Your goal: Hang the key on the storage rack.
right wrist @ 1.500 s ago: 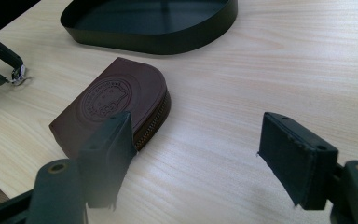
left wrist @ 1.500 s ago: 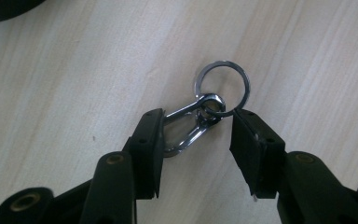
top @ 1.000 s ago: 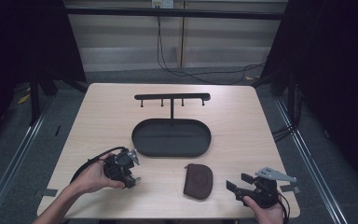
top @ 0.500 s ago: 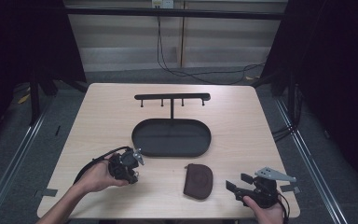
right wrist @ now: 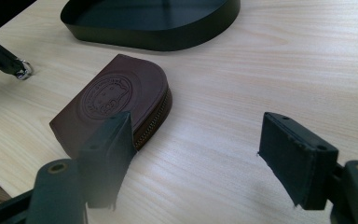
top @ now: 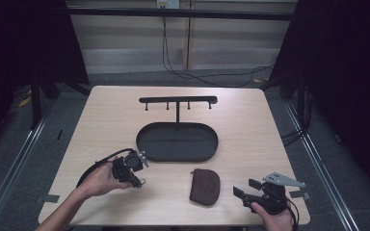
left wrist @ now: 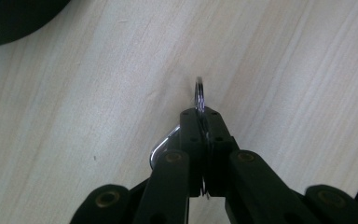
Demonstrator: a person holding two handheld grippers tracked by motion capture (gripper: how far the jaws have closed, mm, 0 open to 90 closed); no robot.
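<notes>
My left gripper [top: 136, 180] points down at the table left of centre, held in a hand. Its jaws have just been closing and now pinch a small metal key ring [left wrist: 199, 91], whose top sticks out past the tips of the left gripper [left wrist: 204, 114]; a silver clip shows beside the left jaw. From the right gripper view the ring [right wrist: 24, 70] rests on the wood. My right gripper [top: 244, 188] sits near the front right edge, open and holding nothing. A brown zip pouch [top: 205, 186] lies just ahead of the right gripper [right wrist: 200, 154], past its left jaw [right wrist: 114, 102].
A black oval tray [top: 177, 142] sits mid-table, its wall [right wrist: 158, 39] beyond the pouch. Behind it stands a low black hook rack [top: 178, 101]. A black cable [top: 96, 166] loops from the left gripper. Bare wood lies between the pouch and the left hand.
The left gripper's jaws have come together on the key ring. The left hand has shifted only slightly. The right gripper and the pouch have stayed put.
</notes>
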